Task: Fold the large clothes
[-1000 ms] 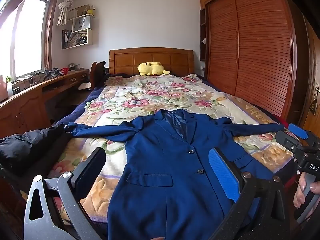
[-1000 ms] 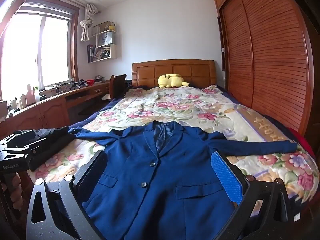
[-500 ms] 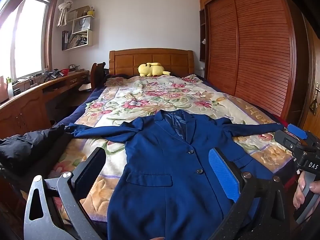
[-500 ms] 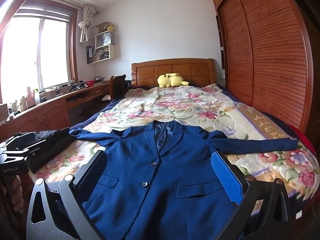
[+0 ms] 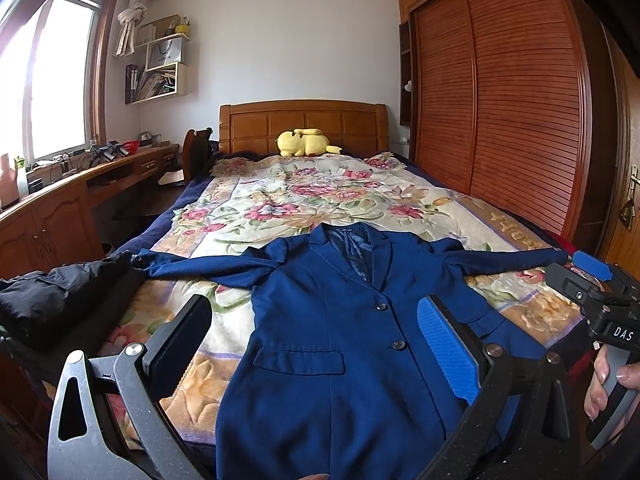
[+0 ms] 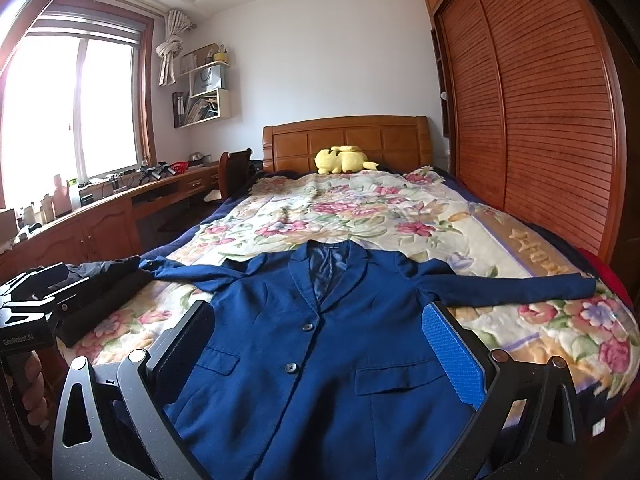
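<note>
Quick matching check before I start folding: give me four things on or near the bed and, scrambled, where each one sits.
1. blue blazer
2. yellow plush toy
3. black garment
4. left gripper

a. at the headboard
b. open, above the blazer's lower front
c. on the bed's left edge, at a sleeve tip
d. flat on the floral blanket, sleeves spread

Pairs: 1-d, 2-a, 3-c, 4-b

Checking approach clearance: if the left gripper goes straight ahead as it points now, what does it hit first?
Most likely the blue blazer spread flat on the bed: the open left gripper frames its buttoned front. Nothing shows between them. Depth is unclear, so the contact point along the blazer is uncertain.
</note>
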Available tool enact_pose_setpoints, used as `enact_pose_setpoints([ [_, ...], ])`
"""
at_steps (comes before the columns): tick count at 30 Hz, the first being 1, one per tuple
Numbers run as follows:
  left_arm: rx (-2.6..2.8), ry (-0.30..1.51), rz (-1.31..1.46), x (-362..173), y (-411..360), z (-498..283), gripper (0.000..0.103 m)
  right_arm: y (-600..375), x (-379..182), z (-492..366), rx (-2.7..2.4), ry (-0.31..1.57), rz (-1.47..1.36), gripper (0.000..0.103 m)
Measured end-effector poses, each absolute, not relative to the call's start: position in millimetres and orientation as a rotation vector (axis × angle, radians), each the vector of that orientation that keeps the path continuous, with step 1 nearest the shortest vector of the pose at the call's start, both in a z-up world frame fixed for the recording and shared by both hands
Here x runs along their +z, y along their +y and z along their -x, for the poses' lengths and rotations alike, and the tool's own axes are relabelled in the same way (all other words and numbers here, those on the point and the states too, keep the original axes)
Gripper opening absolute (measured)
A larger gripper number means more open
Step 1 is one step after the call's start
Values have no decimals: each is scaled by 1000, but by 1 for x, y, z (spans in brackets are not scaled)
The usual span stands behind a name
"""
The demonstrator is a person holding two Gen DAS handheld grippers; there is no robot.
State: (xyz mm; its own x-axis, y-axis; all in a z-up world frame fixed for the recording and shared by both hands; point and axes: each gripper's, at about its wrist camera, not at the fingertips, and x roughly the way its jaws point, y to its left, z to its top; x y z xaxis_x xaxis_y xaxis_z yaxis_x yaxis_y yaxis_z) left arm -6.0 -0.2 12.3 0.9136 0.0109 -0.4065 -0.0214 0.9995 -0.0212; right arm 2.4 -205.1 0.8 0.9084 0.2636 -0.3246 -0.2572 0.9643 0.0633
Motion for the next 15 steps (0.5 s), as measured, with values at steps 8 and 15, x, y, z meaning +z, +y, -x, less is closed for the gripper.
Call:
enact_pose_setpoints([
  [8,25,423,28,12,1,9,103,-205,0,-4,269,346,-20,103],
  [15,26,425,29,9,1,7,103,-204,-1,-6,270,353,-23,103],
])
